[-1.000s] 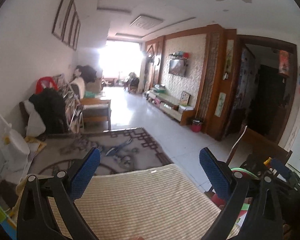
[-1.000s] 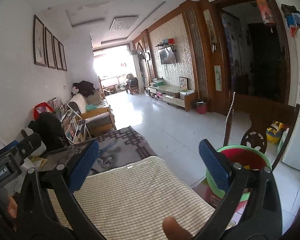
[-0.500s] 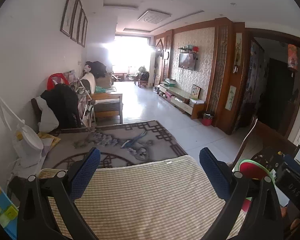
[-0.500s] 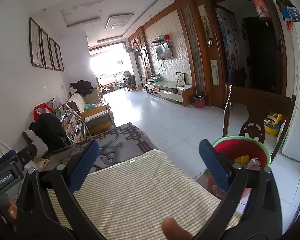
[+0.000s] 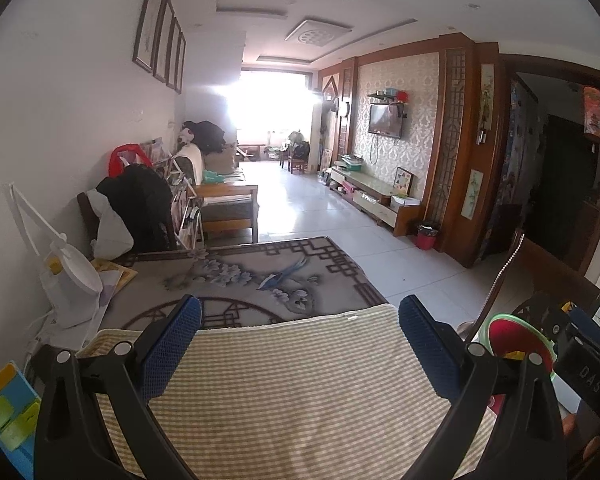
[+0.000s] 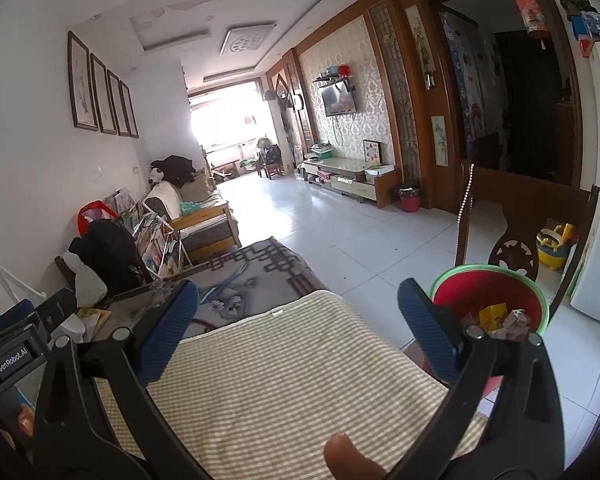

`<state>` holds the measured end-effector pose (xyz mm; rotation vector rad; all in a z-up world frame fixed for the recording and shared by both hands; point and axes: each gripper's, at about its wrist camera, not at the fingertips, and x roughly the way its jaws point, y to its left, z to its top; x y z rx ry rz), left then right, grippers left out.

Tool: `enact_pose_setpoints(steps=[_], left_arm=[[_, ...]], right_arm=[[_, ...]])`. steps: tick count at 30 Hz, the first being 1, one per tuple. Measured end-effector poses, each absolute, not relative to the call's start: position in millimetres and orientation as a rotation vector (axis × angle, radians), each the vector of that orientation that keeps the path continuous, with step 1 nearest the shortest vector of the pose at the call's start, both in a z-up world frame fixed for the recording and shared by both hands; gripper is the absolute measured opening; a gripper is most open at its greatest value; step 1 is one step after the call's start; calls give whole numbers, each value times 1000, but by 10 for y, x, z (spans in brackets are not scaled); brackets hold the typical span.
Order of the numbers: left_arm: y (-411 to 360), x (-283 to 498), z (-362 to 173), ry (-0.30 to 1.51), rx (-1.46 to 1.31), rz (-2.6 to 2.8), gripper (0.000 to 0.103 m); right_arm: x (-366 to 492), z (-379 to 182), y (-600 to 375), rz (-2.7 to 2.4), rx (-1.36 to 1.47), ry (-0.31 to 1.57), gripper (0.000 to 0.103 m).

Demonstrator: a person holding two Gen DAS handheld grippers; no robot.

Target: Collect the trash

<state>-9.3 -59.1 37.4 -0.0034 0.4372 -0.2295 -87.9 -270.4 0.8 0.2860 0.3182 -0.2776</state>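
Note:
A red bin with a green rim (image 6: 496, 296) stands on the floor to the right of the table; crumpled paper and yellow scraps (image 6: 500, 320) lie in it. It also shows in the left wrist view (image 5: 512, 336). My left gripper (image 5: 300, 332) is open and empty above the striped beige cloth (image 5: 292, 392). My right gripper (image 6: 298, 320) is open and empty above the same cloth (image 6: 284, 380), just left of the bin. No loose trash shows on the cloth.
A grey patterned cloth (image 5: 260, 276) covers the far table part. A white desk lamp (image 5: 68, 276) stands at the left. A wooden chair (image 6: 516, 232) stands behind the bin. A small red bin (image 6: 410, 200) sits by the TV cabinet.
Both views have tilted and shifted slightly; the bin's contents have come into the right wrist view. Both grippers stayed open and empty.

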Motion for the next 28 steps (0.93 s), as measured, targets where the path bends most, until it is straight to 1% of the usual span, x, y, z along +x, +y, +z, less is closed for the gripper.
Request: enact_pose_setpoints(steps=[21, 24, 28], left_arm=[[-584, -145, 261, 483, 20, -222, 95], [-538, -52, 133, 531, 18, -185, 95], [-276, 163, -289, 611, 0, -109, 95]], right_arm=[[-813, -152, -2696, -237, 289, 394, 99], [-712, -253, -2677, -215, 286, 433, 99], [-352, -631, -2658, -159, 254, 547, 99]])
